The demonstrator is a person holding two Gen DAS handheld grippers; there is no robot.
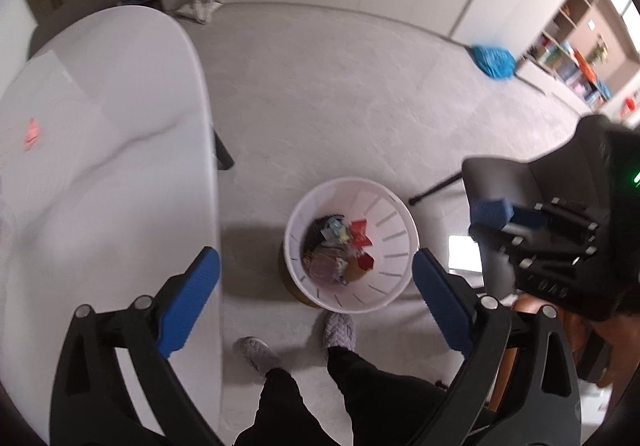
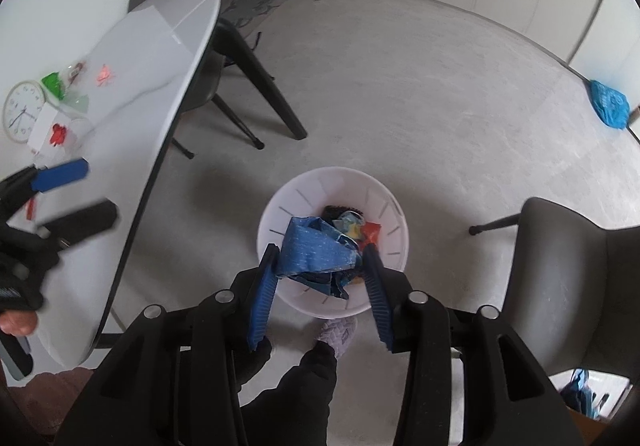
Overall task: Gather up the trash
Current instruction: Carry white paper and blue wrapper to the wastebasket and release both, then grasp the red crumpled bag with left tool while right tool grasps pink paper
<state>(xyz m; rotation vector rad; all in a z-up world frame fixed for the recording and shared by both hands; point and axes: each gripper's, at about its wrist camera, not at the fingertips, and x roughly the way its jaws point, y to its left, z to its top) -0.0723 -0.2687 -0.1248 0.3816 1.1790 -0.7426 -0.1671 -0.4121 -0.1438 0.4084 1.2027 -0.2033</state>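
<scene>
A white slotted trash bin (image 1: 394, 221) stands on the grey floor with several coloured wrappers (image 1: 344, 246) inside; it also shows in the right wrist view (image 2: 392, 230). My right gripper (image 2: 320, 258) is shut on a crumpled blue wrapper (image 2: 316, 250) and holds it right above the bin. In the left wrist view it (image 1: 494, 213) hangs at the right. My left gripper (image 1: 316, 272) is open and empty above the floor between table and bin; in the right wrist view it (image 2: 76, 191) hovers over the table edge. More trash lies on the white table (image 2: 168, 57): red scraps (image 2: 105, 74), a green wrapper (image 2: 54, 83).
A wall clock (image 2: 22, 109) and a white box (image 2: 46, 127) lie on the table. A grey chair (image 2: 576, 278) stands right of the bin, black table legs (image 2: 272, 93) behind it. A blue bag (image 2: 610, 103) lies by the far wall. The person's slippered feet (image 1: 340, 330) are beside the bin.
</scene>
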